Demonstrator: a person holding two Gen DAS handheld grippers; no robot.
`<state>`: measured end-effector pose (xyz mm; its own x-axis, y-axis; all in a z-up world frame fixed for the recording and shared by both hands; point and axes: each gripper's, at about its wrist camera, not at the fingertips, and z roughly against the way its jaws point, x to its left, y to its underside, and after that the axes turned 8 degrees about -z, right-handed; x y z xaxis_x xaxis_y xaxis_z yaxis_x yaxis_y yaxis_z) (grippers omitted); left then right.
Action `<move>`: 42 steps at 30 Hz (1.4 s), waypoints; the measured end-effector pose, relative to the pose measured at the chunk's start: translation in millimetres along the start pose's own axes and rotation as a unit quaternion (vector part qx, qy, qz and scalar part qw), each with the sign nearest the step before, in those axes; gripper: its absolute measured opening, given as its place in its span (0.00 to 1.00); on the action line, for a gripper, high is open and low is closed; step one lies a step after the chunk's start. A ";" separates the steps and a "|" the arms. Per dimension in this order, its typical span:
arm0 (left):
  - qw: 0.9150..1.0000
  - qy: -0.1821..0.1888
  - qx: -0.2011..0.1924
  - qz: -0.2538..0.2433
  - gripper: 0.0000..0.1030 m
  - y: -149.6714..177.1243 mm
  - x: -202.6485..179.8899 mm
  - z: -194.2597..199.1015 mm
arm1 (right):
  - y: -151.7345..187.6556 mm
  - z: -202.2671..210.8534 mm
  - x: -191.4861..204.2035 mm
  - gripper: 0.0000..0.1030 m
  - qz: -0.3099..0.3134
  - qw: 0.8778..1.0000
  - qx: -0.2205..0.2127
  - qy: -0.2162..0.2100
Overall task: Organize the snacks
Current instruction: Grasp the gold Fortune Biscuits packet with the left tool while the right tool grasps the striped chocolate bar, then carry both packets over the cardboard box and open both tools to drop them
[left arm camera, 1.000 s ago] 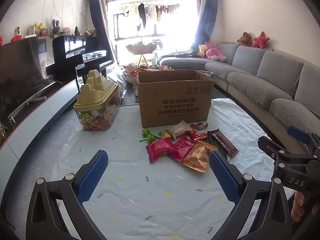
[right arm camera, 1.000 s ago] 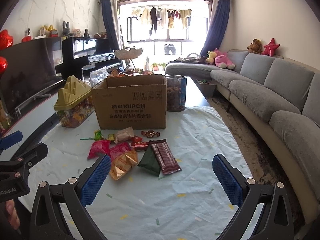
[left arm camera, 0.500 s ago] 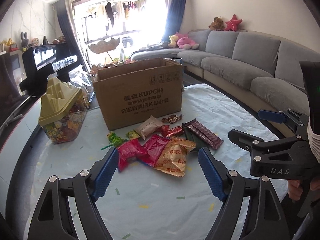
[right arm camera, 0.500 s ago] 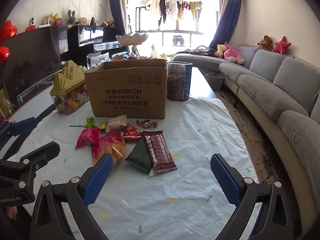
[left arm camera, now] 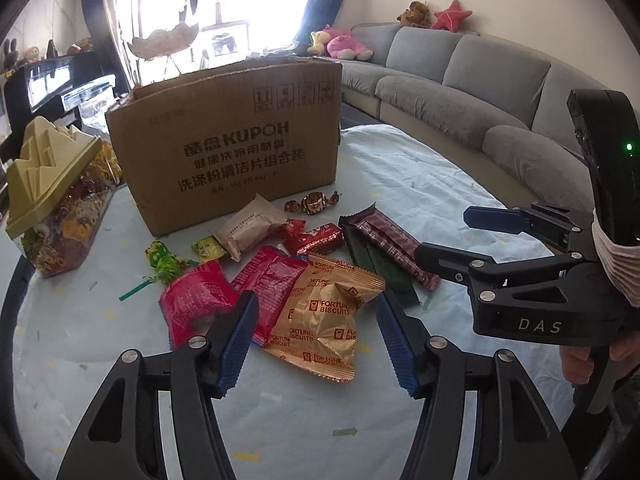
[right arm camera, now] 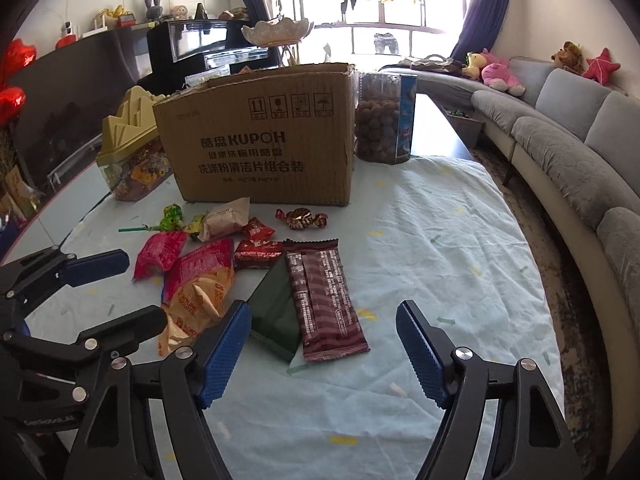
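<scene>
**Left wrist: both grippers low over the snacks**

Left gripper (left arm camera: 316,330) fingers apart & just been closing, gold packet (left arm camera: 326,320) seen betw. them, untouched. Right gripper (right arm camera: 324,346) same, maroon bar (right arm camera: 322,300) betw. fingers, not gripped. Snacks lie on desk (right arm camera: 460,240) before box (right arm camera: 264,140).

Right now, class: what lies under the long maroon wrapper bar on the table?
A dark green packet lies partly under the maroon bar; its covered edge is hidden.
</scene>
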<state>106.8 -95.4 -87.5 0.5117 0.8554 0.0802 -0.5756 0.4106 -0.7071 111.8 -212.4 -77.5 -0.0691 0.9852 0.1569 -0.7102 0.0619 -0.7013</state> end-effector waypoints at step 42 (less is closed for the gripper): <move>0.991 0.077 0.036 0.103 0.38 -10.5 29.7 -37.6 | -6.4 -55.6 -7.4 0.37 -0.030 0.997 0.070 -0.024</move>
<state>152.1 -86.1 -104.1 0.4664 0.8674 -0.1735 -0.7194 0.2577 -0.6450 155.9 -211.2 -112.8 -0.0548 0.9715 0.2305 -0.8051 0.0935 -0.5857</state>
